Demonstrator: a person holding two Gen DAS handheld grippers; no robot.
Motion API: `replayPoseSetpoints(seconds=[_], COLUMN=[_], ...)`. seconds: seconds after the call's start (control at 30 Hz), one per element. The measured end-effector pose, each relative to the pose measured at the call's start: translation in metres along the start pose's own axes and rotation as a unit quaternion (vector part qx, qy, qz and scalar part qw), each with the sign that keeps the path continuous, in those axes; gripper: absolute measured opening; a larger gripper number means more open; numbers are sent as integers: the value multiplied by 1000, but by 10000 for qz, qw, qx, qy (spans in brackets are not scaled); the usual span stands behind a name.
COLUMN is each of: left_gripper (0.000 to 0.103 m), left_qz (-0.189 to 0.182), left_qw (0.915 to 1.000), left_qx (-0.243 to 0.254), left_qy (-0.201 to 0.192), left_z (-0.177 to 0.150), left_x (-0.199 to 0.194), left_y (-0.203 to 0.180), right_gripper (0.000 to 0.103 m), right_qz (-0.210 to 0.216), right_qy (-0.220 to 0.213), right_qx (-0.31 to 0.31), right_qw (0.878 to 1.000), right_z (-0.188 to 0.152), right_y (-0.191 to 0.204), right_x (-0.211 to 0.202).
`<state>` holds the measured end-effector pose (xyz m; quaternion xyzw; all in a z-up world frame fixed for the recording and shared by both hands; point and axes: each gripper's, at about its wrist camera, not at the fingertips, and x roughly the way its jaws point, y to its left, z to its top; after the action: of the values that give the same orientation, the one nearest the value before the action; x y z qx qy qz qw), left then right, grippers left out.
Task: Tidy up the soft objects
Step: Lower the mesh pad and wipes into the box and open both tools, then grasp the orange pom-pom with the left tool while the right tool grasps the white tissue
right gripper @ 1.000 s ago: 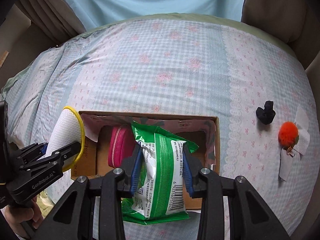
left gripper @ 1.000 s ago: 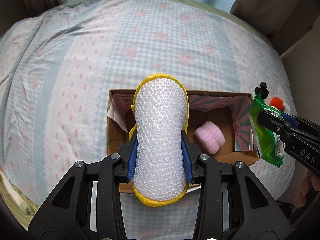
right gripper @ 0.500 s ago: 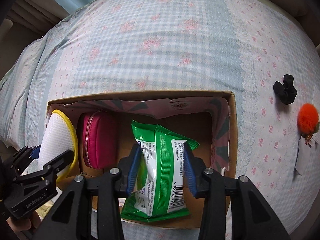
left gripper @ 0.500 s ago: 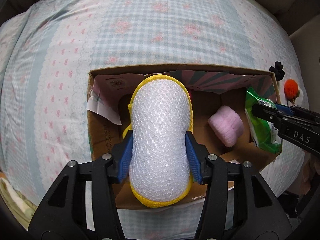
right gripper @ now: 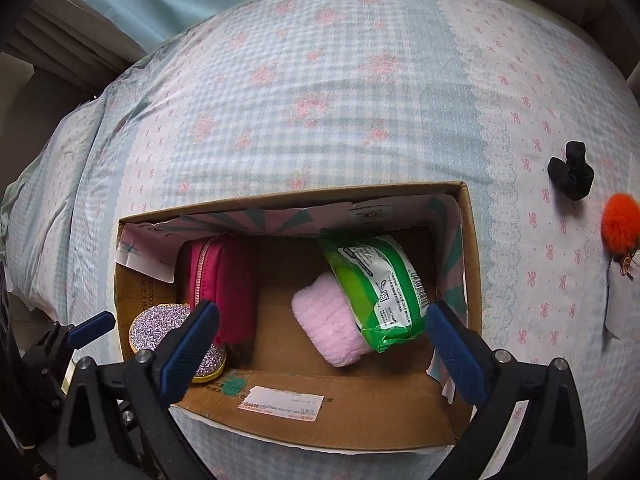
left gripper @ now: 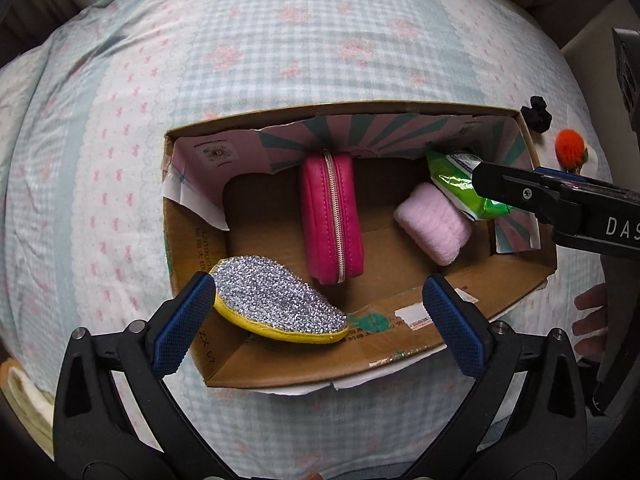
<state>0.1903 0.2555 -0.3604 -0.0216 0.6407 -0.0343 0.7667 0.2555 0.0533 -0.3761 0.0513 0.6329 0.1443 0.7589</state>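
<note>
A: What are the two grippers doing?

B: The left gripper (left gripper: 316,312) has its blue-padded fingers spread wide apart with nothing between them. The right gripper (right gripper: 320,332) is the same, fingers far apart and holding nothing. Both hang over the near side of the cardboard box (left gripper: 400,354).

A: And the soft things?

B: The yellow-rimmed sponge (left gripper: 278,300) lies in the near left corner of the box, glittery silver side up, tilted against the near wall. Its left end is right at the left gripper's left pad; I can't tell whether they touch. The pink zip pouch (left gripper: 332,216) stands on its edge in the middle, zipper up, far end against the back wall. In the right wrist view the sponge (right gripper: 160,330) sits just beside the pouch (right gripper: 228,280).

A: The right half?

B: The fluffy pink roll (right gripper: 330,318) lies on the box floor, and the green pack of wipes (right gripper: 376,284) leans over it, resting on its far right side

A: Anything outside the box?

B: On the checked bedsheet (right gripper: 320,100) to the right, a black scrunchie (right gripper: 572,170) and an orange pompom (right gripper: 622,222) lie near each other, well apart from the box
</note>
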Motion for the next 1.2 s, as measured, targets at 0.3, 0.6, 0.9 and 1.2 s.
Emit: replayPoseSetpoints(seconds=[0.3, 0.6, 0.9, 1.2], left_gripper=[103, 103, 103, 103], left_qz=[14, 17, 174, -14], left_qw=[9996, 9979, 9920, 9810], left_qx=[5, -103, -154, -32], left_qy=[-281, -636, -1241, -1939], left_z=[-13, -36, -56, -71], left_x=[-29, -76, -142, -206], left_y=[-4, -8, -26, -81], right_gripper=[102, 102, 103, 103], right_qz=[-76, -189, -461, -969], right_qy=[-406, -952, -1678, -2506], right_qx=[-44, -295, -209, 189], right_qw=[9991, 9948, 9845, 9630], right_z=[-15, -40, -72, -118], right_y=[6, 20, -1, -56], right_x=[-37, -99, -190, -279])
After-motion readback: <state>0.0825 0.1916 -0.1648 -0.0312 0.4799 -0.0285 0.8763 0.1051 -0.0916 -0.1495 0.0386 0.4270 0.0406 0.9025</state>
